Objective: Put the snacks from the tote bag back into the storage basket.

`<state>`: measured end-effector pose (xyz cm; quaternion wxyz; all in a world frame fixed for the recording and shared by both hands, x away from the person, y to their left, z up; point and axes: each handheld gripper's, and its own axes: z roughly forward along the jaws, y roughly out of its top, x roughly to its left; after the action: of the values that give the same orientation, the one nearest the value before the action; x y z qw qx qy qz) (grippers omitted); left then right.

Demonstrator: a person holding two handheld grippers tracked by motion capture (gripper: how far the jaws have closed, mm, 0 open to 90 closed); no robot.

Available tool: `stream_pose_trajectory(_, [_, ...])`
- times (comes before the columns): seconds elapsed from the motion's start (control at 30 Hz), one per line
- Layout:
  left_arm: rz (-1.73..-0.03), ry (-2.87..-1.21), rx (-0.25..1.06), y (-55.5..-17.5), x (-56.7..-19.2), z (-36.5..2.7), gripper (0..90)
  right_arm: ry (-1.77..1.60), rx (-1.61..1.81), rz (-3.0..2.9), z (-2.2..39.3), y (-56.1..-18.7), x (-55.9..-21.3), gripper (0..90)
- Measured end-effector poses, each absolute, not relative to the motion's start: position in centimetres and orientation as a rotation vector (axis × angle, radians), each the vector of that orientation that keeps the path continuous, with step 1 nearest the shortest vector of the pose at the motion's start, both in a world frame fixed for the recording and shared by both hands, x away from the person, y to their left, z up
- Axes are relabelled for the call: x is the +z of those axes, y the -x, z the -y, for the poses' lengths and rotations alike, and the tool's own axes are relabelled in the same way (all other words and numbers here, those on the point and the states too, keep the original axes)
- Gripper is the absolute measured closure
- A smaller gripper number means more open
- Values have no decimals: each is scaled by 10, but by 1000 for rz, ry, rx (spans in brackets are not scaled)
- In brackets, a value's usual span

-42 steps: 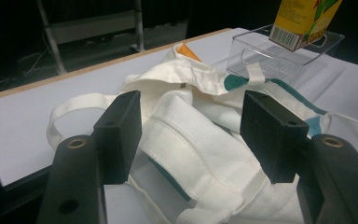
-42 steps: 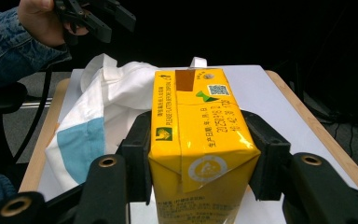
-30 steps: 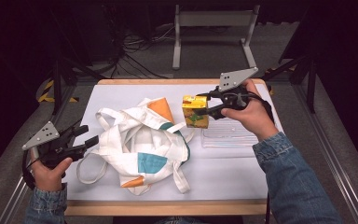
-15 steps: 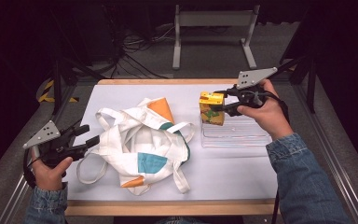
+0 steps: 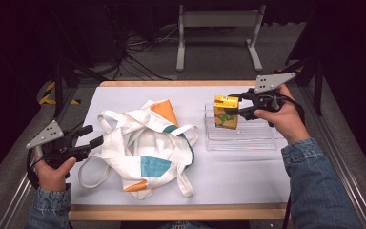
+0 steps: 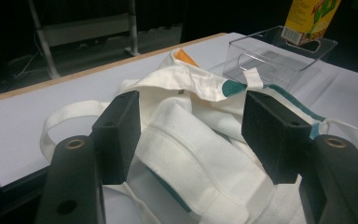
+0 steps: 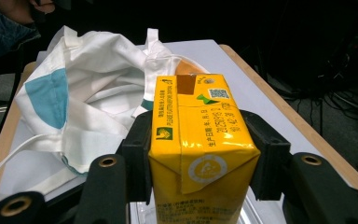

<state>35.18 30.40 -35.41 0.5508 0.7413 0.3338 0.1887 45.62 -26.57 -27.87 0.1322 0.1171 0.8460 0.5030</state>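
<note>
A white-topped table [image 5: 228, 176] with a wooden front edge stands on grey floor [image 5: 147, 62], where black cables [image 5: 140, 45] lie tangled beside a pale metal frame [image 5: 217, 21] and a yellow-and-black striped marking [image 5: 47, 93].

dark room, grey floor [image 5: 138, 67] strewn with cables [image 5: 138, 45], grey metal stand [image 5: 219, 28] behind white-topped table [image 5: 238, 176].

The yellow drink carton [image 7: 200, 154] bears a QR code and small printed lines, too fine to read.
</note>
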Motion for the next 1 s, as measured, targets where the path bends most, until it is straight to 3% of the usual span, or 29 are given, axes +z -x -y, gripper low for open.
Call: stream_pose_trajectory(1.0, [-799, -1734, 439, -347, -354, -309, 384, -338, 1410, -2556, 272, -466, -324, 509])
